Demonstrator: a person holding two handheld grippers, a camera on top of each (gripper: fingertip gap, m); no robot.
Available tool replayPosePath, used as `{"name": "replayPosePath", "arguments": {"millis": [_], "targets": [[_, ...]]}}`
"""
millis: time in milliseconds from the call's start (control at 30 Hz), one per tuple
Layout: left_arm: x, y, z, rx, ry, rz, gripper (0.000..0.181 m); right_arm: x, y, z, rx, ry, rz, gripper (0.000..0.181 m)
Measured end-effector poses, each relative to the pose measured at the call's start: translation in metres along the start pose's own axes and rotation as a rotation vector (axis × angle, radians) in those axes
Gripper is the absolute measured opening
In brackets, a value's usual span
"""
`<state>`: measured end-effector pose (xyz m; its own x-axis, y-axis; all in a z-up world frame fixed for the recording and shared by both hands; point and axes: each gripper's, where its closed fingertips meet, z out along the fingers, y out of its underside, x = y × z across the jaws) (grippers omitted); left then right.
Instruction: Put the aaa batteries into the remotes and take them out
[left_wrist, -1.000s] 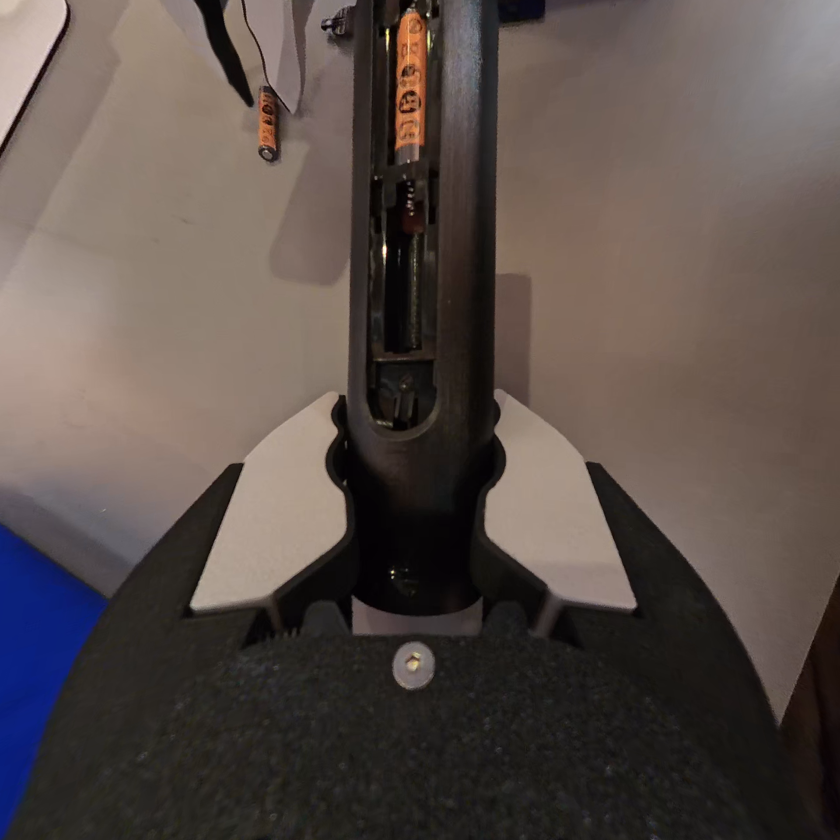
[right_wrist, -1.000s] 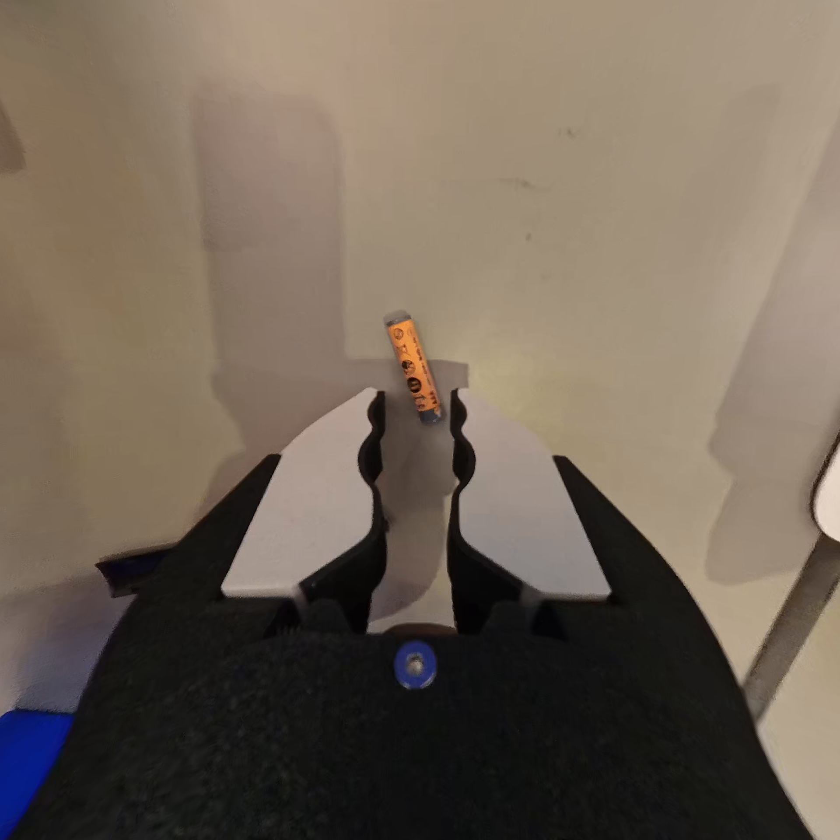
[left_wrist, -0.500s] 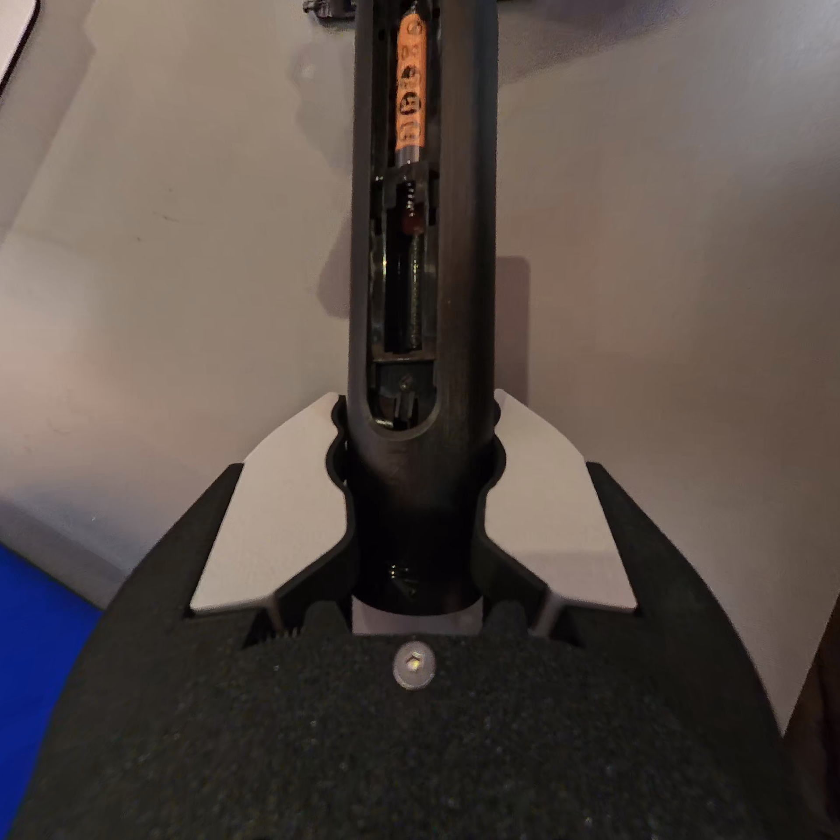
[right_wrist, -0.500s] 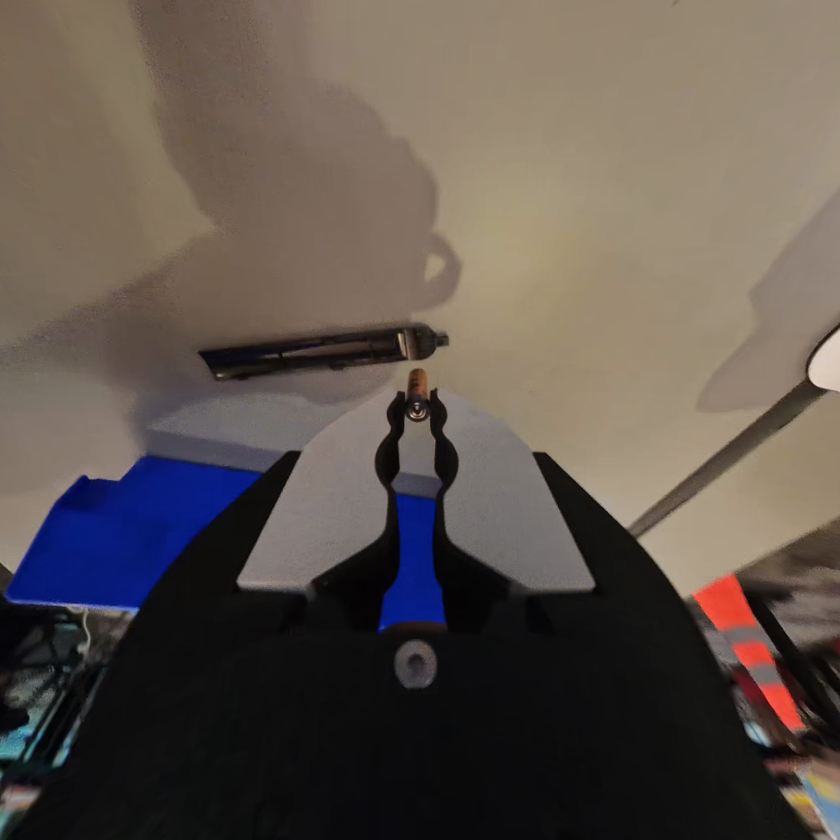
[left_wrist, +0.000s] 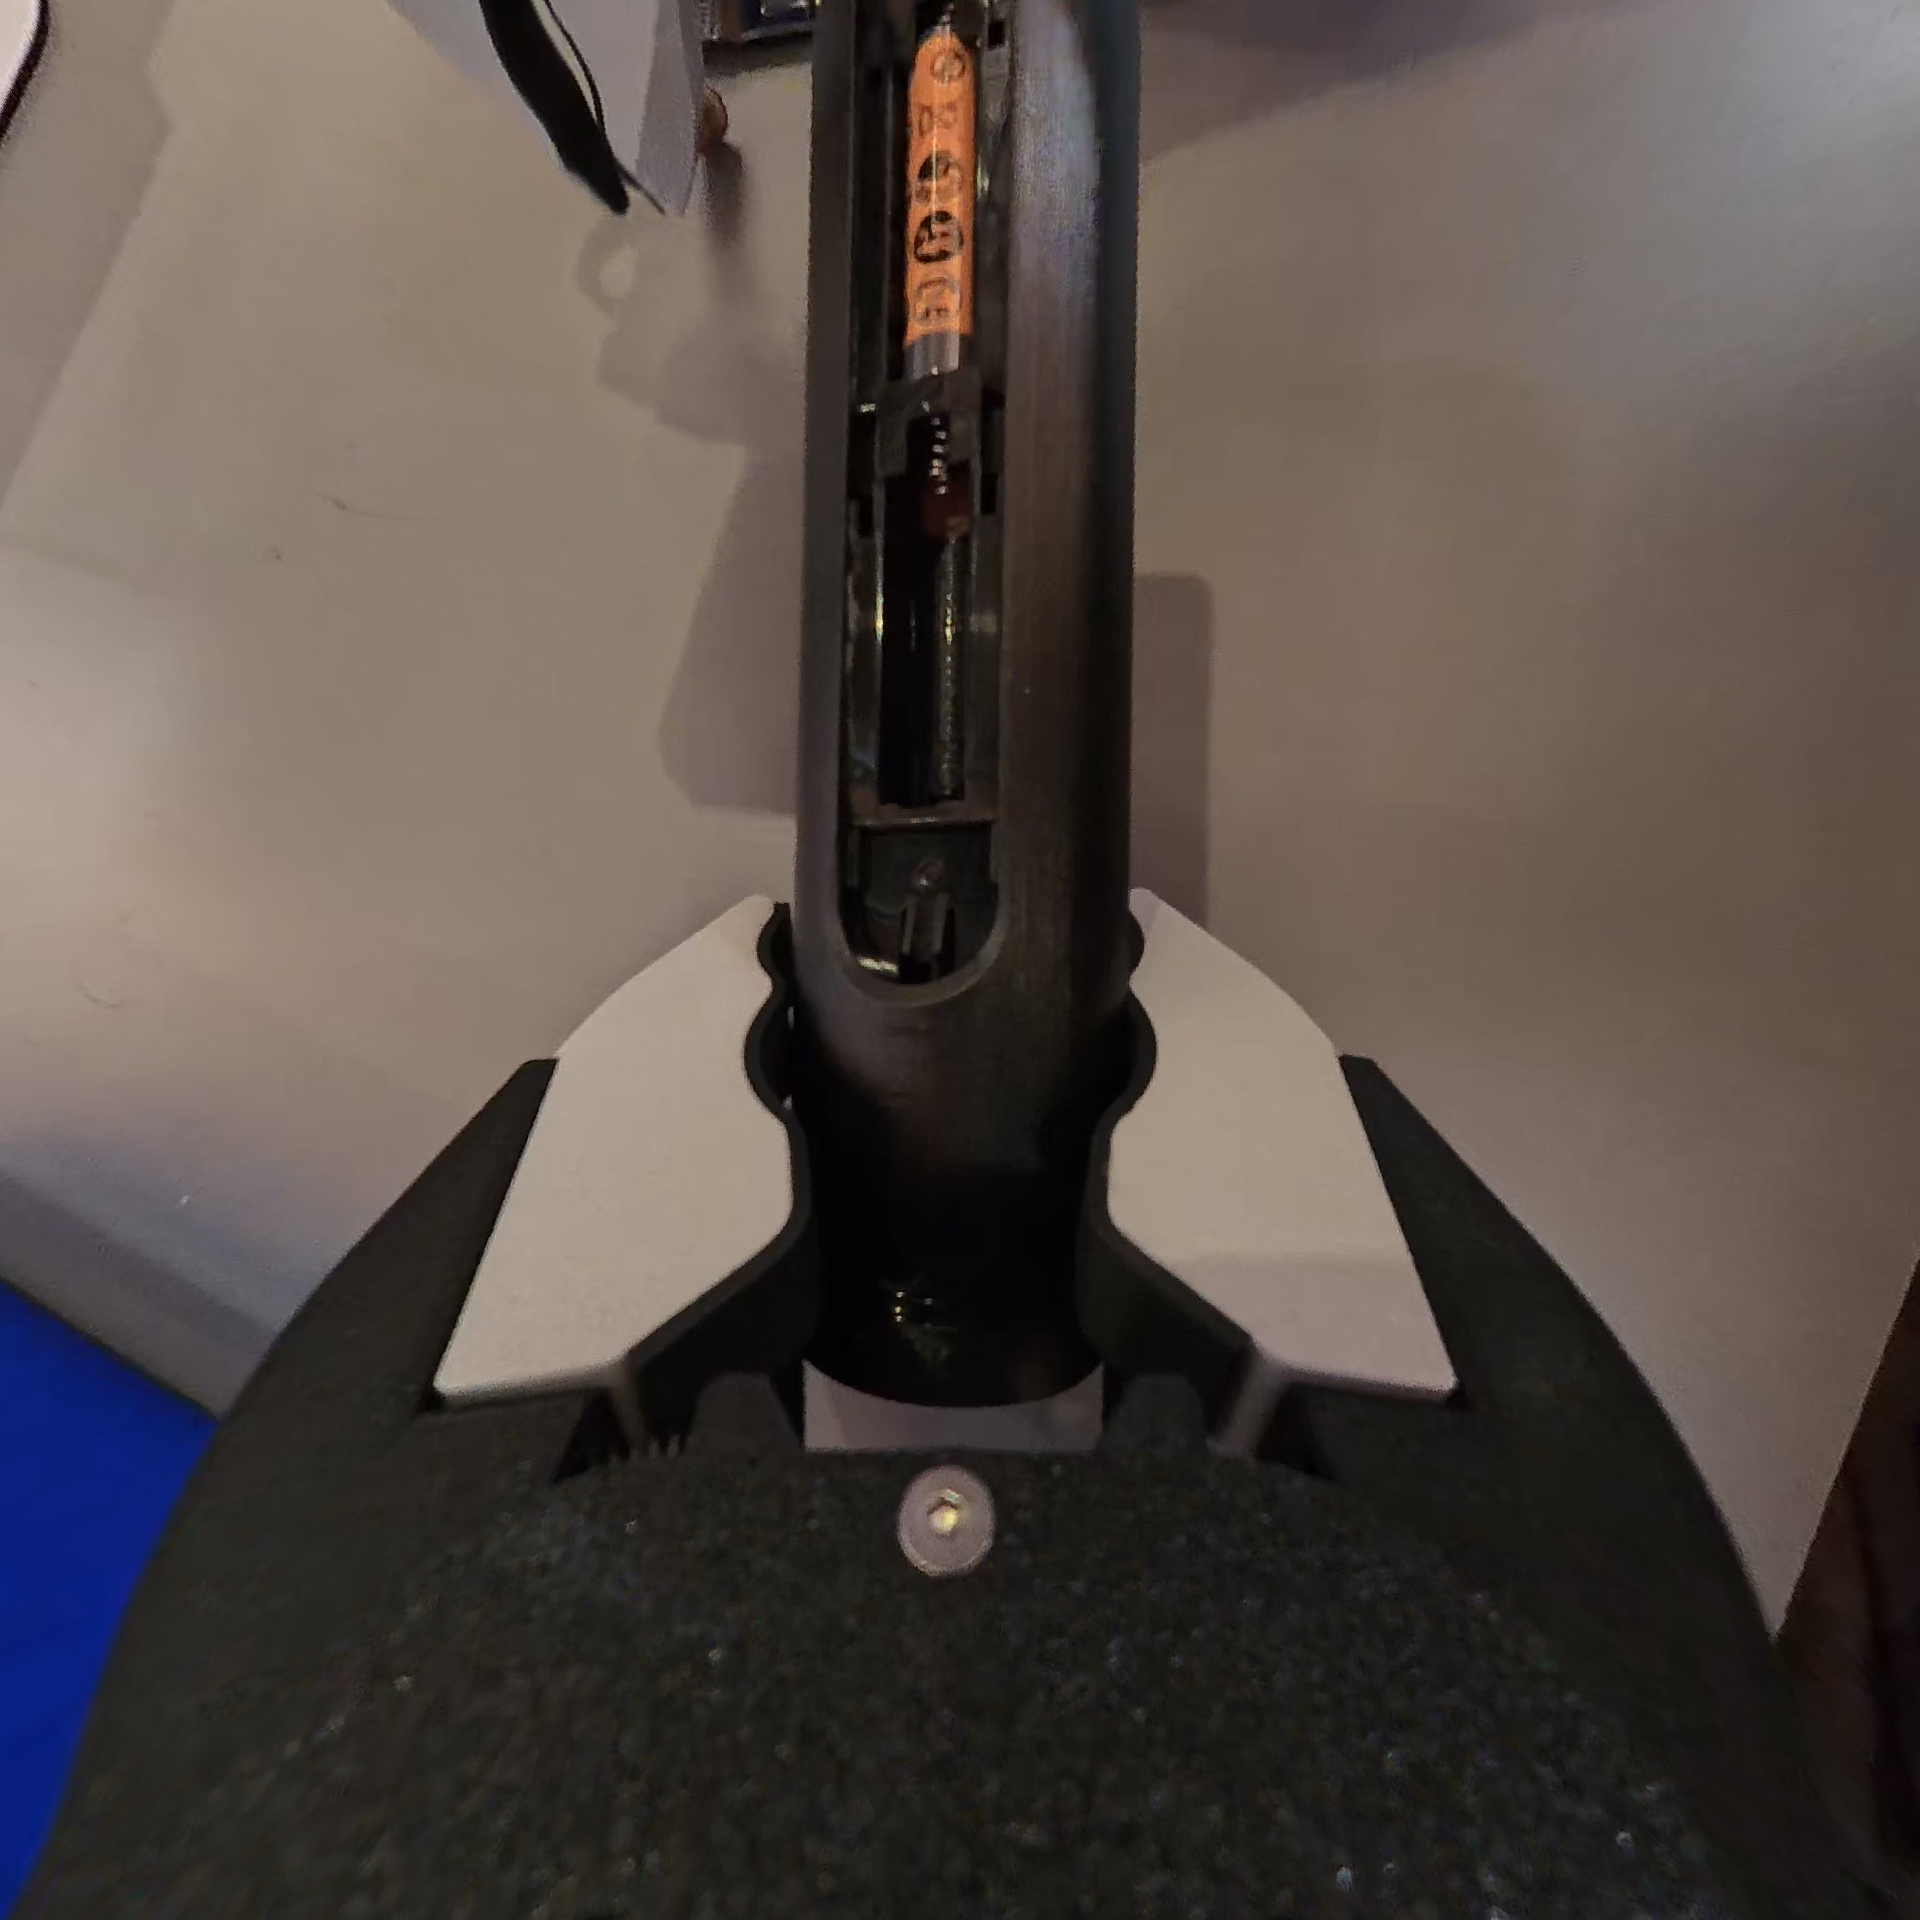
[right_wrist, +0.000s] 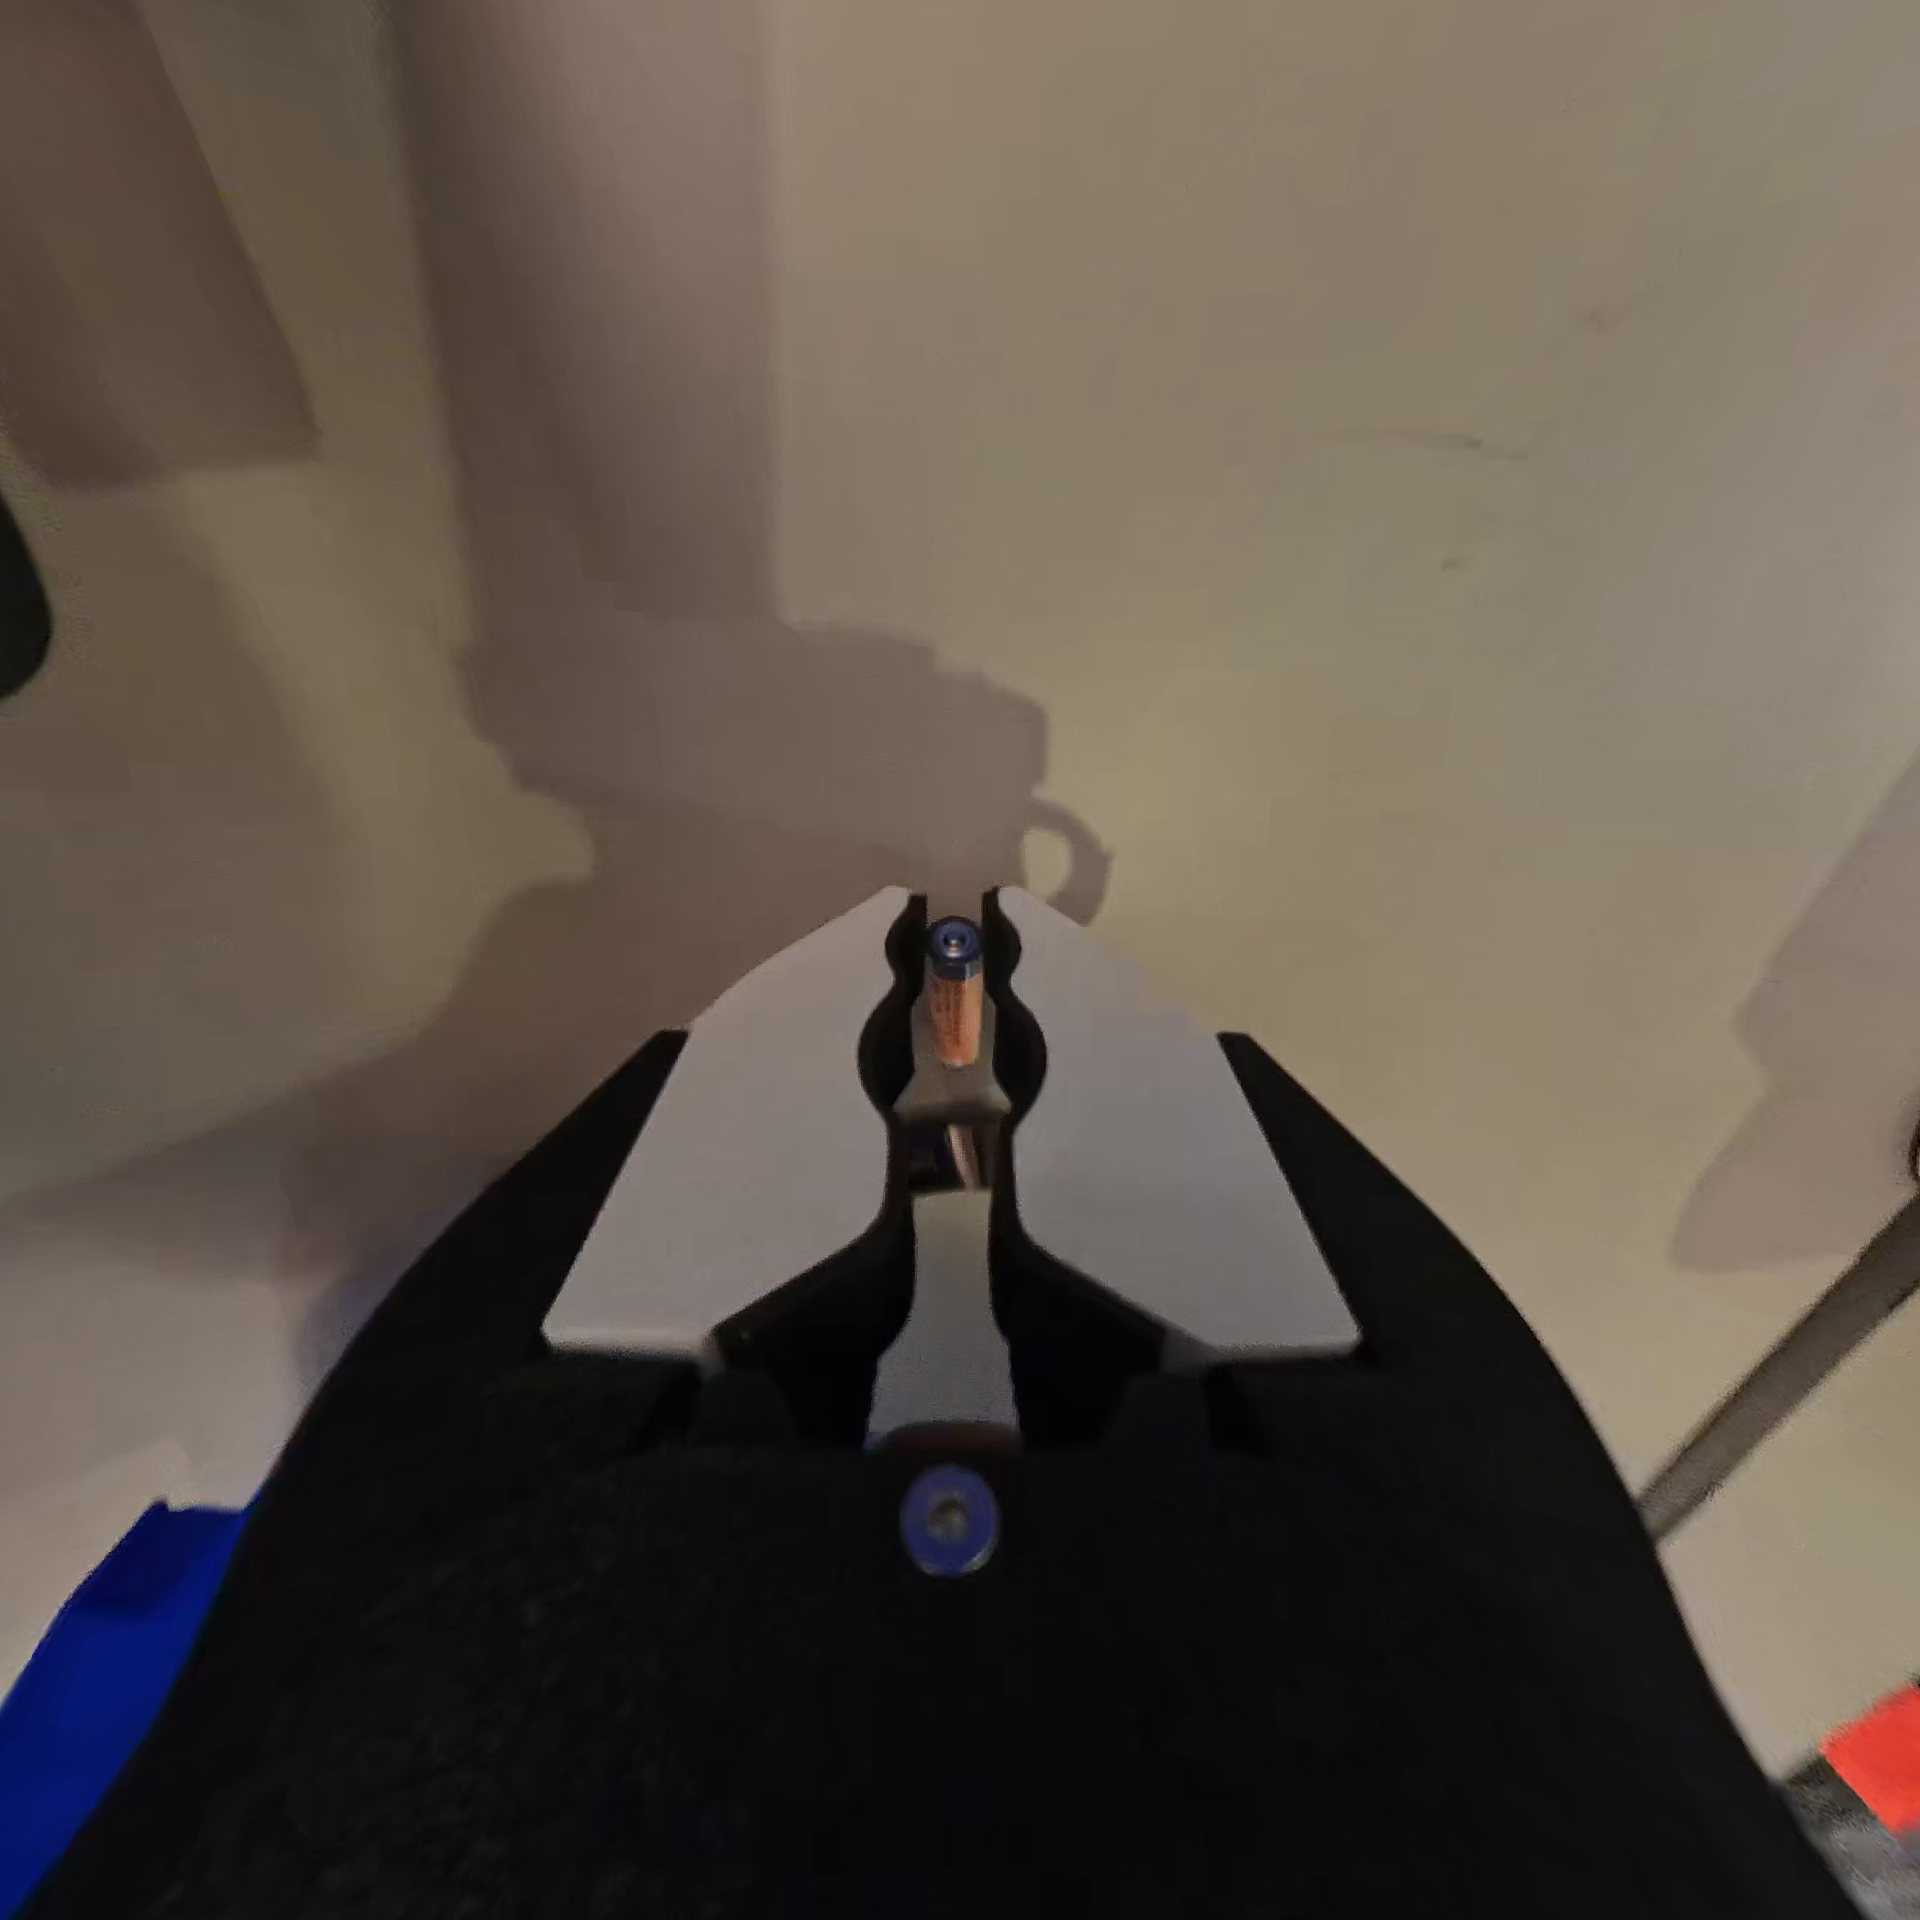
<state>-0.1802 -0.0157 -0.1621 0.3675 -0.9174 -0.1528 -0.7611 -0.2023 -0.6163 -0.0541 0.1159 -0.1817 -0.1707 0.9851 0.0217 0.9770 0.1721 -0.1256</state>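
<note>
The remote (left_wrist: 961, 1039) is a long black one, and it lies lengthwise between the fingers of the left gripper (left_wrist: 954, 935), which is closed on its near end and holds it firmly, above the table (left_wrist: 364, 675). Its back cover is off, so the battery compartment is exposed. In the far half of the compartment sits one orange battery (left_wrist: 940, 208), lying along the remote. The near half of the compartment (left_wrist: 925, 665) is dark and holds no battery; a small spring is visible at the divider between the two halves. The second battery (right_wrist: 954, 992), also orange with a blue end cap, is in the right gripper (right_wrist: 954, 935). The two fingers of this gripper are pressed on it near their tips, and the battery stands almost on end, with its blue cap toward the fingertips and its orange body toward the camera. It is lifted clear of the pale table (right_wrist: 1351, 520). The shadow of the gripper falls on the table behind it. In the left wrist view, a black strap (left_wrist: 561, 125) hangs at the top left. A blue surface (left_wrist: 73, 1475) shows at the lower left corner.
</note>
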Motion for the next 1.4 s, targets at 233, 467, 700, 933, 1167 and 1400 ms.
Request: {"name": "replayPosePath", "arguments": {"millis": [233,467,700,933,1167,1400], "targets": [[0.002,0.002,0.002,-0.008,0.007,0.002,0.057,-0.003,-0.006,0.016,0.118,-0.023,0.049,0.010],[0.001,0.003,0.004,-0.013,0.006,0.001,0.057,-0.001,0.007,0.002,0.105,-0.013,0.050,0.018],[0.000,0.004,0.002,-0.030,-0.015,0.016,0.057,-0.009,0.025,-0.005,-0.342,-0.072,-0.065,0.019],[0.002,0.003,-0.002,-0.036,-0.029,0.021,0.057,0.000,0.028,0.004,-0.762,-0.094,-0.117,0.023],[0.004,0.007,0.003,-0.046,-0.012,0.025,0.057,0.003,0.023,0.010,-0.730,-0.084,-0.163,0.011],[-0.011,0.010,0.007,-0.035,0.011,0.001,0.057,0.007,-0.031,-0.034,-0.034,-0.095,0.031,0.010]]}}
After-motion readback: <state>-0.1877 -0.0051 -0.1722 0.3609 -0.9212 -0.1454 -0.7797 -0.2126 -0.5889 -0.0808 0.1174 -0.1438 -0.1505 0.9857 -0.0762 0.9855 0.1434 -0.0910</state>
